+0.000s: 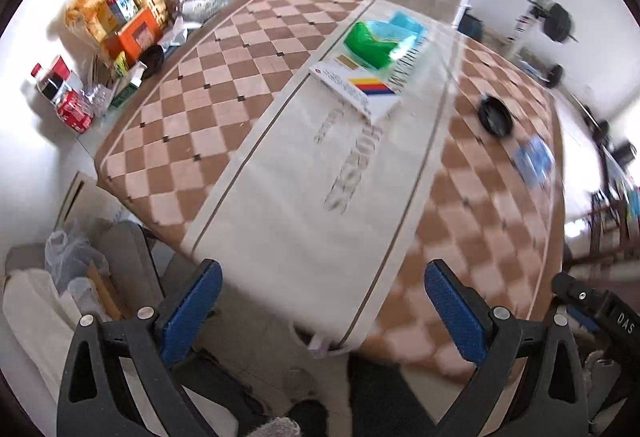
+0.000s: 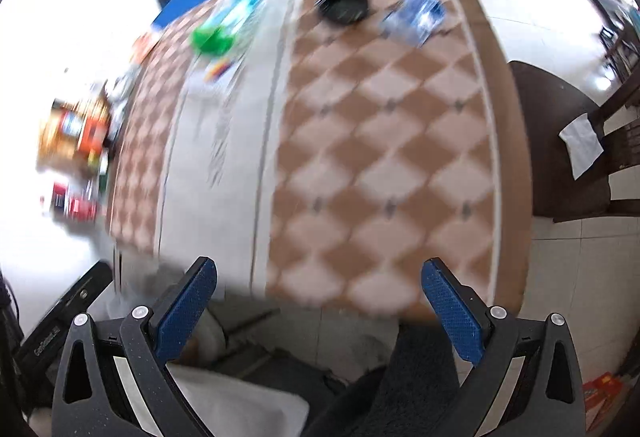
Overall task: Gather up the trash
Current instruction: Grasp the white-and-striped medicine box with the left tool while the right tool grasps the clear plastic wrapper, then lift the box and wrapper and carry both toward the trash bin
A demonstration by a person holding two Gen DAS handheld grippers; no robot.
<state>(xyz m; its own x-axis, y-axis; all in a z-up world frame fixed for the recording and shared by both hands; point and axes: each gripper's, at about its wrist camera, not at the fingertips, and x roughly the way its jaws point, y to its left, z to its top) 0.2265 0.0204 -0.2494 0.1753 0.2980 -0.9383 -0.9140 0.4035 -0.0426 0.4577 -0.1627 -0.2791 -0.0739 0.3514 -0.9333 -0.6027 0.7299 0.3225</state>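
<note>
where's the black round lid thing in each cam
Left wrist view: the black round lid lies right of centre on the checkered cloth, just above a blurred blue wrapper.
Right wrist view: the lid lies near the top, centre, left of the wrapper.
Shared landmark: the green item on the pale strip.

A matt woven checkered tablecloth (image 1: 224,89) covers the table. On it lie a glossy black plastic lid (image 1: 496,116), a crinkled blue plastic wrapper (image 1: 534,157) and a shiny green plastic bag (image 1: 368,43). The fingers' (image 1: 192,311) blue pads look rough.
</note>
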